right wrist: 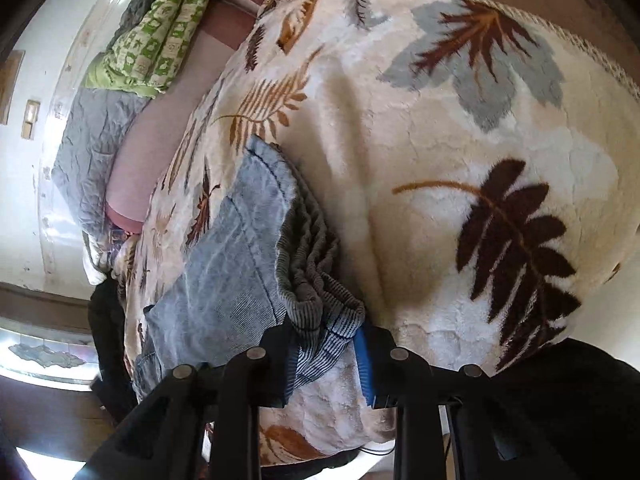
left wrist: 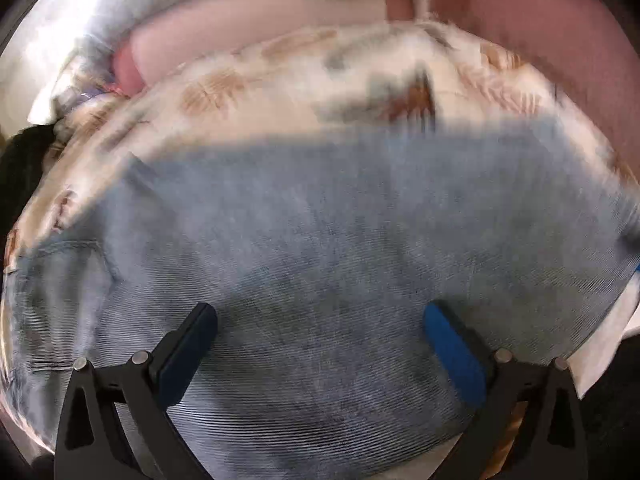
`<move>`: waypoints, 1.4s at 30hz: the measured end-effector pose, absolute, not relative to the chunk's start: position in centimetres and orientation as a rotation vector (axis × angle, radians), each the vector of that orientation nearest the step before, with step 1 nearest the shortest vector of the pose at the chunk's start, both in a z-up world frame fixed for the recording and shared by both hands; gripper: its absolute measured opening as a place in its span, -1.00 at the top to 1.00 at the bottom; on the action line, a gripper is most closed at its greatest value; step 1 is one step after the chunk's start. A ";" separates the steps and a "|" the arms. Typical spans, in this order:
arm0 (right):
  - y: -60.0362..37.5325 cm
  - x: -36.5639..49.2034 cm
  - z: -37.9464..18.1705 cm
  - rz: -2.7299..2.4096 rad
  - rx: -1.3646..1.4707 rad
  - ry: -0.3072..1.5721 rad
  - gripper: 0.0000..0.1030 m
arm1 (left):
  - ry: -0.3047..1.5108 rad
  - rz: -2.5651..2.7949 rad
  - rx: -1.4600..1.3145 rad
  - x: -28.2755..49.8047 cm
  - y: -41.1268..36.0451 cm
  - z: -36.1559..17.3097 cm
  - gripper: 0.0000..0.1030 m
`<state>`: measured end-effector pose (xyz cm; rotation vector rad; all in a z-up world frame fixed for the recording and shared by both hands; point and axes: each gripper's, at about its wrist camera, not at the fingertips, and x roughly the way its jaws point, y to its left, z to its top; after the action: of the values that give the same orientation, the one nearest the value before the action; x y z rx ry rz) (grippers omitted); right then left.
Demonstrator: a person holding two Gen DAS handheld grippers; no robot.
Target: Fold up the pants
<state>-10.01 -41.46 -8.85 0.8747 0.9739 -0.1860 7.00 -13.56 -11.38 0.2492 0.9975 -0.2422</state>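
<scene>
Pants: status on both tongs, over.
Left tongs open over the pants. Right tongs shut on the ribbed waistband. Pants lie on the leaf blanket; nothing in the way.

My left view is smeared with motion blur, worst toward twelve o'clock, and the wall (left wrist: 60, 40) blows out white at ten. My right view is sharp; daylight glares at nine, and fisheye bending darkens every edge.
</scene>
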 end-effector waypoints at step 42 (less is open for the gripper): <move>-24.4 -3.2 -5.6 0.470 0.848 0.981 -0.44 | 1.029 -0.059 0.077 4.1 -0.5 -8.5 -1.00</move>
<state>-3.20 -24.37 -5.57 0.8482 0.9813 0.4701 4.08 -0.53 -8.49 0.0772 1.0294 -0.0590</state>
